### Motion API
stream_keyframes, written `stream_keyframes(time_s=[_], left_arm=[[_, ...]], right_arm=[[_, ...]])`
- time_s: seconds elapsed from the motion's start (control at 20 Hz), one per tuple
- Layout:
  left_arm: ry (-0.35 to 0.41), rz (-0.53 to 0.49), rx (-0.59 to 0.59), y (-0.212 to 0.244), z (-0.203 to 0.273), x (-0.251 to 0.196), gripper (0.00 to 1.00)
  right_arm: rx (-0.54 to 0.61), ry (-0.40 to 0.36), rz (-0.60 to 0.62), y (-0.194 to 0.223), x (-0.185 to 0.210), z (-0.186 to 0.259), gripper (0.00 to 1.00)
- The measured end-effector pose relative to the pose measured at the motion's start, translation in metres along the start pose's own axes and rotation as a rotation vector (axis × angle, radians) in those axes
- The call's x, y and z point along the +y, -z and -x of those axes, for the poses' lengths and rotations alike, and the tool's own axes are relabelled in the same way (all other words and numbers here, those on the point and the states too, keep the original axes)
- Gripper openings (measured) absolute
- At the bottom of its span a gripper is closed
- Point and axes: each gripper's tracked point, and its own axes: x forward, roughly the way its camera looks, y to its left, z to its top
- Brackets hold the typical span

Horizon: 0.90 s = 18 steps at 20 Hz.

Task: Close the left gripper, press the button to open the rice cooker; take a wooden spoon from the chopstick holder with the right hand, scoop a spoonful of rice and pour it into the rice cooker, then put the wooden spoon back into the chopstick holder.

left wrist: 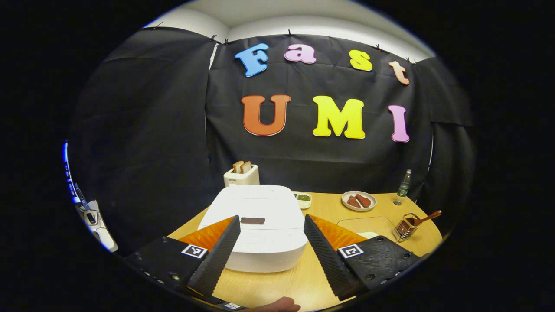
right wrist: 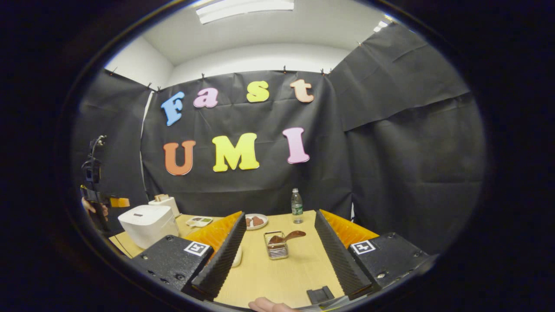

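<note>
The white rice cooker (left wrist: 260,242) stands with its lid down, a dark button (left wrist: 253,220) on top. My left gripper (left wrist: 272,219) is open, its fingers on either side of the cooker's front, just above it. At the right, a wire chopstick holder (left wrist: 404,229) holds the wooden spoon (left wrist: 424,218). In the right gripper view, my right gripper (right wrist: 279,214) is open and empty, hovering short of the holder (right wrist: 276,250) and spoon (right wrist: 289,236). The cooker (right wrist: 147,223) sits far left, with the left gripper (right wrist: 106,201) above it. A pale object (right wrist: 236,258), maybe the rice, peeks from behind one finger.
Along the back of the wooden table (left wrist: 277,286) are a toaster (left wrist: 241,175) with bread, a small dish (left wrist: 303,199) of green food, a plate (left wrist: 358,200) of brown pieces and a bottle (left wrist: 404,184). A clear tray (left wrist: 366,224) lies beside the cooker.
</note>
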Motion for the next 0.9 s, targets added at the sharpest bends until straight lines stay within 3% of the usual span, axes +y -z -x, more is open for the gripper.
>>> stream_keyframes(time_s=[0.1, 0.45, 0.65, 0.9], left_arm=[[0.055, -0.015, -0.04, 0.001, 0.022, -0.02, 0.94], [0.073, -0.035, -0.153, 0.0, 0.081, -0.034, 0.95], [0.087, 0.005, -0.184, -0.013, 0.095, -0.039, 0.95], [0.092, -0.038, -0.211, -0.019, 0.104, -0.042, 0.95]], right_arm=[[0.01, -0.006, -0.005, 0.003, 0.0, 0.001, 0.99], [0.0, -0.028, 0.001, -0.001, 0.011, 0.012, 1.0], [0.0, -0.025, 0.033, -0.004, 0.019, 0.014, 1.0], [-0.035, -0.02, 0.028, -0.015, 0.022, 0.021, 0.98]])
